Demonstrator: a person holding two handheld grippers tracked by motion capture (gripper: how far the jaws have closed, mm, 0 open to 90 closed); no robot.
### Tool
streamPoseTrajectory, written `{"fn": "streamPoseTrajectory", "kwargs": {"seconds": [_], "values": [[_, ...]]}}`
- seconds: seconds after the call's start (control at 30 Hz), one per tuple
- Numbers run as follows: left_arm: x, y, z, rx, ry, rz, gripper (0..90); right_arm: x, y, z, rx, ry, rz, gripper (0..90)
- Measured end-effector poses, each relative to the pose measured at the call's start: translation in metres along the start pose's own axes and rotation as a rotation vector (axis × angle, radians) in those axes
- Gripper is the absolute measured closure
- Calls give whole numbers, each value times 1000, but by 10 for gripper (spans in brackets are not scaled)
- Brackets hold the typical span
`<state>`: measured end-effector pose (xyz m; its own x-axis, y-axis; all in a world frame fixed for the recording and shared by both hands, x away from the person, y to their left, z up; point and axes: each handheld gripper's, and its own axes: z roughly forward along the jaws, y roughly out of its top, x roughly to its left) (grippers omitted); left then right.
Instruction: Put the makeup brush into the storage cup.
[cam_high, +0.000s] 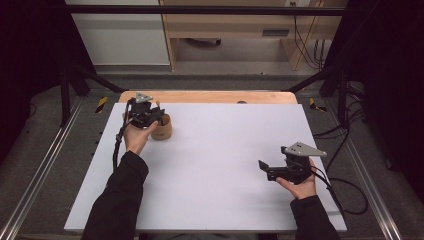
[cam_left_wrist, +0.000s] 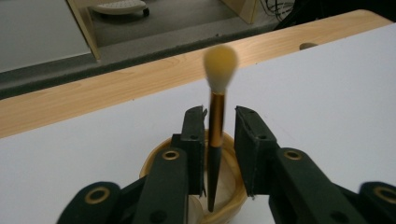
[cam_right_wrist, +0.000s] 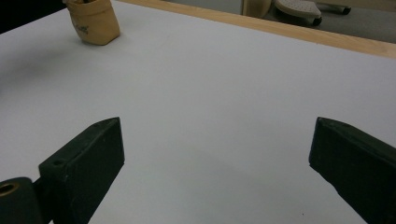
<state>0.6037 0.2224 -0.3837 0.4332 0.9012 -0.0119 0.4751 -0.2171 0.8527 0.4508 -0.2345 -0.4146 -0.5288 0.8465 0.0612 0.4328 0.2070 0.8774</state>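
A make-up brush (cam_left_wrist: 215, 121) with a pale yellow tuft, gold ferrule and black handle stands upright, its handle end down inside a tan wooden cup (cam_left_wrist: 152, 161). The cup (cam_high: 163, 131) sits at the far left of the white table top (cam_high: 215, 150). My left gripper (cam_high: 159, 116) hangs over the cup, and in the left gripper view its jaws (cam_left_wrist: 219, 114) flank the brush with a small gap on the right side, so it is open. My right gripper (cam_high: 264, 170) rests low at the near right, with its jaws (cam_right_wrist: 217, 126) spread wide and nothing between them. The cup (cam_right_wrist: 93, 21) is far off in the right gripper view.
A wooden strip (cam_high: 210, 96) borders the far edge of the table top. Beyond it are the floor and a light wooden cabinet (cam_high: 225, 30). Cables (cam_high: 345, 190) trail from the right gripper off the right edge.
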Motion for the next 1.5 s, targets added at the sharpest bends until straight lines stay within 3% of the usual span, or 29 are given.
{"fn": "streamPoseTrajectory", "kwargs": {"seconds": [0.2,0.33,0.67,1.1,1.5], "values": [[3,-4,-12,-61,-14,-19,545,0,0,0,0,1,4,36],[2,-6,-23,-86,-14,-11,470,1,1,0,-5,7,2,35],[-4,-12,-52,-140,-75,-5,305,0,2,-3,-25,21,11,33],[-15,-28,-81,-184,-128,23,213,0,2,-5,-44,32,7,29],[-29,-47,-95,-179,-159,60,171,0,2,-6,-49,34,11,29]]}}
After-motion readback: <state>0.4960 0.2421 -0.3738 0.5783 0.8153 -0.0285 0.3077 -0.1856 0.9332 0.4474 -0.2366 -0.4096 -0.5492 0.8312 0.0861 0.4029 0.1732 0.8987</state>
